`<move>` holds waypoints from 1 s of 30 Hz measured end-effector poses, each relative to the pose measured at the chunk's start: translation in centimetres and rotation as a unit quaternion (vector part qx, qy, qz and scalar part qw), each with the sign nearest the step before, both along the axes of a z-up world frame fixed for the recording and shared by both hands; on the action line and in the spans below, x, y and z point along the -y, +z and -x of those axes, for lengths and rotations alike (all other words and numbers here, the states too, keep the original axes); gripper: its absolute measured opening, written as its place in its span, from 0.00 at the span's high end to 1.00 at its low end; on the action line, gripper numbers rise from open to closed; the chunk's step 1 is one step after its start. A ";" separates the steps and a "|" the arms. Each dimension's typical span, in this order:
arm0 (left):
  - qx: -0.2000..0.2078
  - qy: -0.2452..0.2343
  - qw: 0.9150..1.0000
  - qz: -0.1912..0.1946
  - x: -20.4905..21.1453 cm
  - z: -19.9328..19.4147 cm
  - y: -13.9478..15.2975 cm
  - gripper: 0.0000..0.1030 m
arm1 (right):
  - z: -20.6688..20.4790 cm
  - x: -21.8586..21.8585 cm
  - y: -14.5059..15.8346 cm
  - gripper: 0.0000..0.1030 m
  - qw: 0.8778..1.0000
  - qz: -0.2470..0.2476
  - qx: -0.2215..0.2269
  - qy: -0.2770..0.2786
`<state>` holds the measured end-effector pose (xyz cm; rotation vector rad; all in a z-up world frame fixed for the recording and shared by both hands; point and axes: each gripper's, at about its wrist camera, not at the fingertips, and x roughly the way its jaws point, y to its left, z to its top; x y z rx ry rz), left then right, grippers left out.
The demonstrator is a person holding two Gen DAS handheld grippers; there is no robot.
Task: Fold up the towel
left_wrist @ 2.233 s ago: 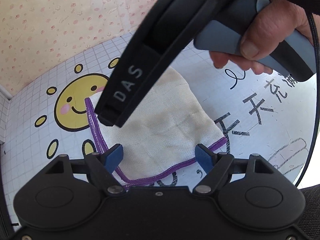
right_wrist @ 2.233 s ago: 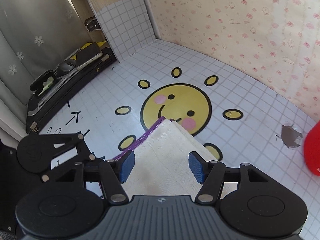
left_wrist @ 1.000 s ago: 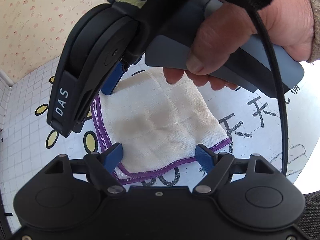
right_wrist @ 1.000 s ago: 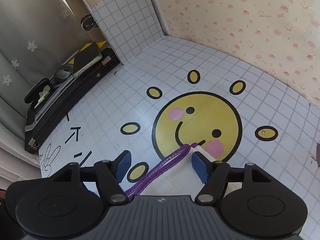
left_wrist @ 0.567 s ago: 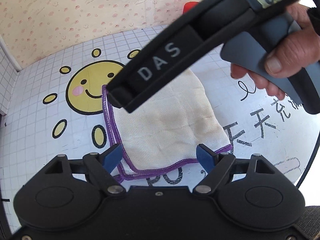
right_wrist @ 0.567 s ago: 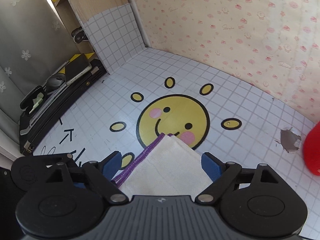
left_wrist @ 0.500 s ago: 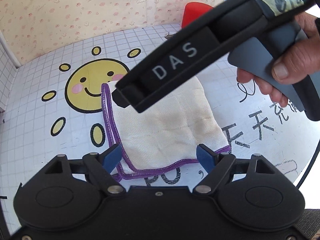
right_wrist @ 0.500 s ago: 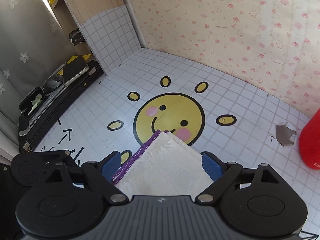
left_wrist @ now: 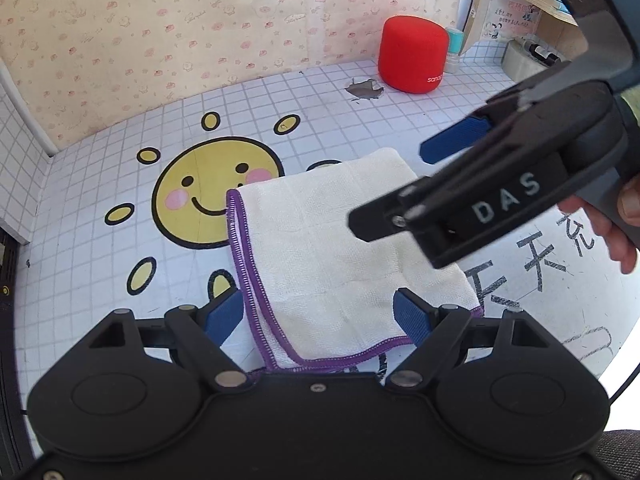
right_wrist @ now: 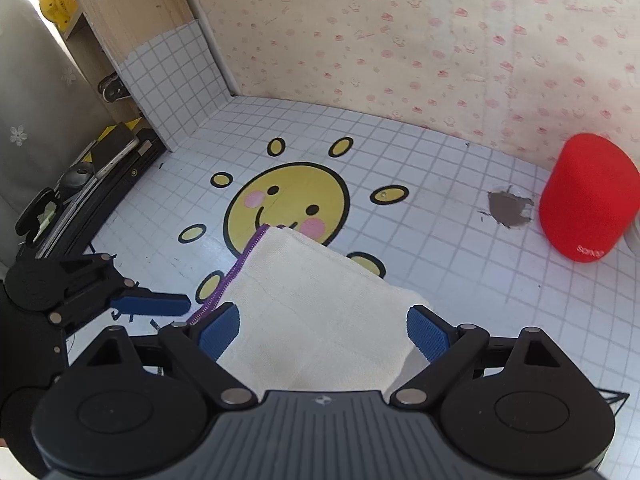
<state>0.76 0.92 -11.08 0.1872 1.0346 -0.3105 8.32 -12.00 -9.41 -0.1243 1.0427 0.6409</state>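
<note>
**Folded towel lies flat, both grippers open above it**

On the far left, a white gridded table mat (left_wrist: 80, 264) carries a printed yellow smiling sun (left_wrist: 216, 192). Just right of the sun's face lies the towel (left_wrist: 332, 252), cream cloth with a purple stitched hem. It is folded into a compact rectangle; its left corner overlaps the sun's cheek, and stacked hems show along its left and near edges.

The left gripper (left_wrist: 320, 312) hovers over the towel's near edge, jaws spread wide to either side of the cloth, pads gripping nothing. Further right, the right gripper (right_wrist: 324, 332) is above the towel's right half, jaws also wide apart with the cloth visible below them, not pinched. A person's hand (left_wrist: 616, 220) holds its handle at the right edge. Behind, near the wall, stands a red cylinder (left_wrist: 414, 54).

The fold appears laid down and let go. Judging by the layers, the task is nearly finished; any next move would call for smoothing, or re-gripping an edge for one more fold.
</note>
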 end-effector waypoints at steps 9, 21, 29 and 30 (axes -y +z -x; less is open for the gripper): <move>-0.006 -0.024 1.000 -0.015 -0.1 -0.1 -1.1 0.19 | 2.4 0.6 -1.0 0.14 0.999 0.036 0.016 0.022; -0.017 -0.019 1.000 -0.011 2.1 0.1 -2.3 0.18 | 2.4 1.2 -2.9 0.23 0.995 0.088 0.032 0.043; -0.024 0.007 1.000 -0.011 4.1 -1.3 -2.4 0.17 | 0.9 2.7 -2.8 0.17 0.993 0.105 0.039 0.043; -0.027 0.013 0.999 -0.011 4.1 -1.4 -2.2 0.17 | 0.7 2.8 -2.7 0.17 0.993 0.107 0.036 0.044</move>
